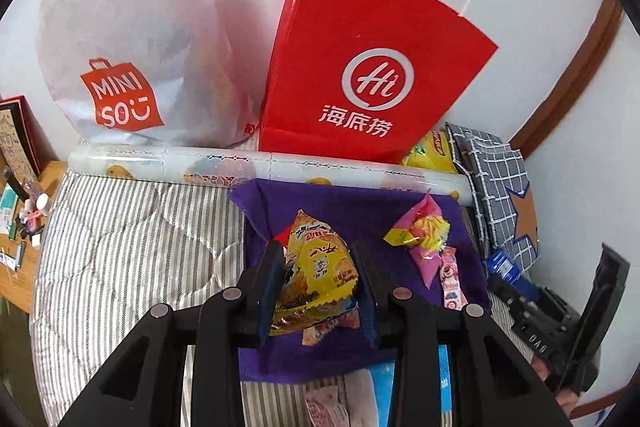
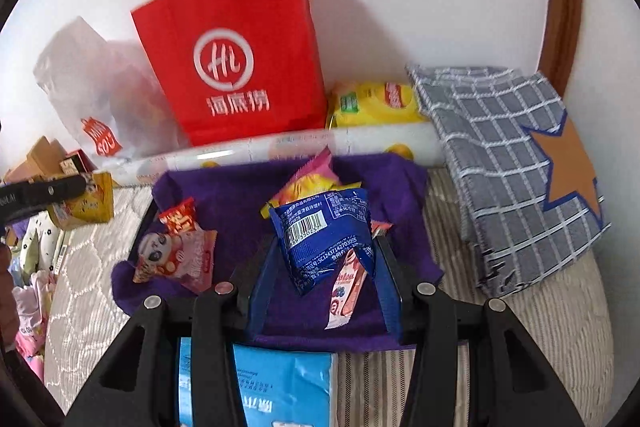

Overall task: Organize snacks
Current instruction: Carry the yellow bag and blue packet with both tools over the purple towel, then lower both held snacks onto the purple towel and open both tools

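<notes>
My left gripper [image 1: 318, 251] is shut on a yellow snack packet [image 1: 316, 267] and holds it above the purple cloth [image 1: 360, 211]. A pink and yellow candy packet [image 1: 424, 231] and a thin pink stick snack [image 1: 450, 279] lie on the cloth to its right. My right gripper [image 2: 326, 243] is shut on a blue snack packet [image 2: 324, 231] over the same purple cloth [image 2: 224, 195]. A pink stick snack [image 2: 346, 287] lies under it, a pink and yellow packet [image 2: 312, 183] behind it, and a red and pink panda packet [image 2: 176, 251] to its left.
A red paper bag [image 1: 360, 67], a white MINISO bag [image 1: 132, 39] and a roll of printed film [image 1: 240, 163] stand along the wall behind the cloth. A folded grey checked cloth [image 2: 512, 155] lies right, a yellow bag [image 2: 376, 103] behind, a blue tissue pack [image 2: 280, 387] in front.
</notes>
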### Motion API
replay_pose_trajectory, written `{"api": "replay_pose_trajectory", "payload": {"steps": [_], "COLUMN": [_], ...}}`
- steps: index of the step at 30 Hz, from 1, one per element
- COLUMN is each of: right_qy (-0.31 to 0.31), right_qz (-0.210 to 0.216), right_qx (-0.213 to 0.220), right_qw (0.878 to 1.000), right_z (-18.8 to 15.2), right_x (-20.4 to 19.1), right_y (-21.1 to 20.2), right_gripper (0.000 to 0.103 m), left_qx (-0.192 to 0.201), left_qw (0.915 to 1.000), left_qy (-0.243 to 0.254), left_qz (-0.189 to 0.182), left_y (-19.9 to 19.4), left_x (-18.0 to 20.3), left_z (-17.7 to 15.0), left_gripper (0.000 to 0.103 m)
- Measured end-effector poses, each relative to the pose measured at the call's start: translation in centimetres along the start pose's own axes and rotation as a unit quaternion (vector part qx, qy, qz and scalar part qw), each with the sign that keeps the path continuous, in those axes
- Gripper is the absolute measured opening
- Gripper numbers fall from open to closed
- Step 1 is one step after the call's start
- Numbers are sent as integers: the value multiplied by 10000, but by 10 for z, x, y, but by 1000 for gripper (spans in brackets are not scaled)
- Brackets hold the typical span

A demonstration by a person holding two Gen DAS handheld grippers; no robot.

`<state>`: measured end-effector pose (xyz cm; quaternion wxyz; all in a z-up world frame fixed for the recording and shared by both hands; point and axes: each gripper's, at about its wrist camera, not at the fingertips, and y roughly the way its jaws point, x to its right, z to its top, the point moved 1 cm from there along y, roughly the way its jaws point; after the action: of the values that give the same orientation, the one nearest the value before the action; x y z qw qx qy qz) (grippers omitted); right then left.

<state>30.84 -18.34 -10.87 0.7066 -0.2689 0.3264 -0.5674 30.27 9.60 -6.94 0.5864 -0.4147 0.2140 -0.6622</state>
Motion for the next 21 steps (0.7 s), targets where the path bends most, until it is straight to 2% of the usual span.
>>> {"api": "replay_pose_trajectory", "payload": {"steps": [21], "right_qy": [-99], "right_qz": [222], "right_qx": [-589], "right_qw": [9980], "right_z": [-17], "right_x": [1], "right_y": [69], "right_gripper": [47], "left_qx": [-412], "left_qw": [9990], "left_qy": [117], "left_qz": [-95], "left_y": [79], "left_x": [12], "left_z": [21], "left_gripper": [33]}}
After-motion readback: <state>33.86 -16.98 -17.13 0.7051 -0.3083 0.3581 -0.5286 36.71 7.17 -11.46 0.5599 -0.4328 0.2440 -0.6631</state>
